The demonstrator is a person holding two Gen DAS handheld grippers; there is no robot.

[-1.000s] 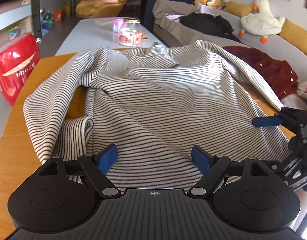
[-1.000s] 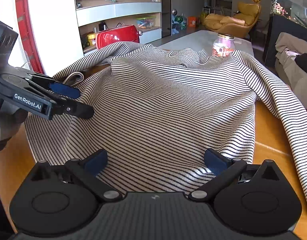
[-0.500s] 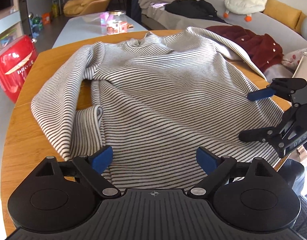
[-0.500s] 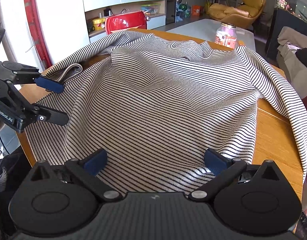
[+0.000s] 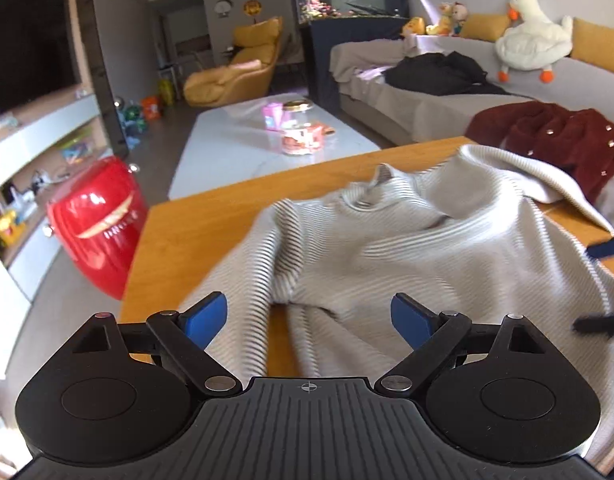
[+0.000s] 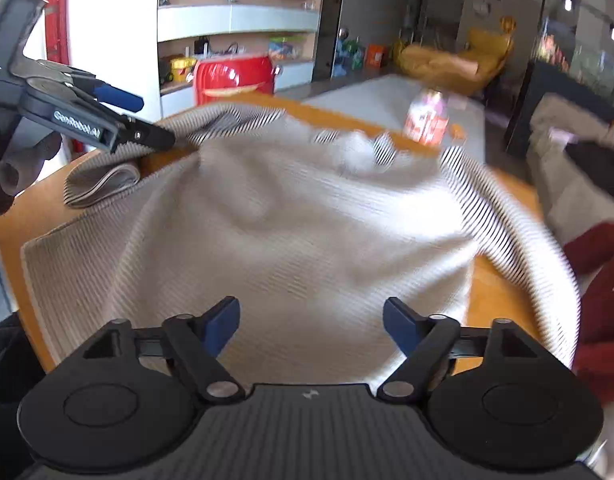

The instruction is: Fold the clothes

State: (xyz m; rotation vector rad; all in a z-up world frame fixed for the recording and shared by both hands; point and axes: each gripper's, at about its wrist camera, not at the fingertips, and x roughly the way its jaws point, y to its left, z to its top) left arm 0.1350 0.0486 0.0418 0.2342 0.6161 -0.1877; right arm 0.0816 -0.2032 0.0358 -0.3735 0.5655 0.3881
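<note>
- With the left claw (image 5: 307, 316) spread wide and pinching nothing, aim low at the striped sweater (image 5: 407, 248) just under it.
- Same with the right claw (image 6: 311, 320): spread wide, nothing in it, over the near edge of the sweater.
- Worth knowing how the sweater lies: open and bumpy on the bench (image 5: 195, 224), not folded, with one sleeve (image 6: 527, 232) that seems to droop off the side and the other sleeve's cuff (image 6: 103, 180) curled up by the left claw.
- Looks like a step of smoothing or grabbing. Hard to say which, with so much blur.
- Pinch the cloth at matching spots on both sides, so the fold comes out straight.
- Bite deep enough to hold every layer. Soft knit slips out of a tiny pinch.
- Best to bring the drooping sleeve back onto the bench, or it probably drags the sweater crooked.
- Flatten the big bump in the middle before any fold.
- Move both claws together and slowly, without bumping them.
</note>
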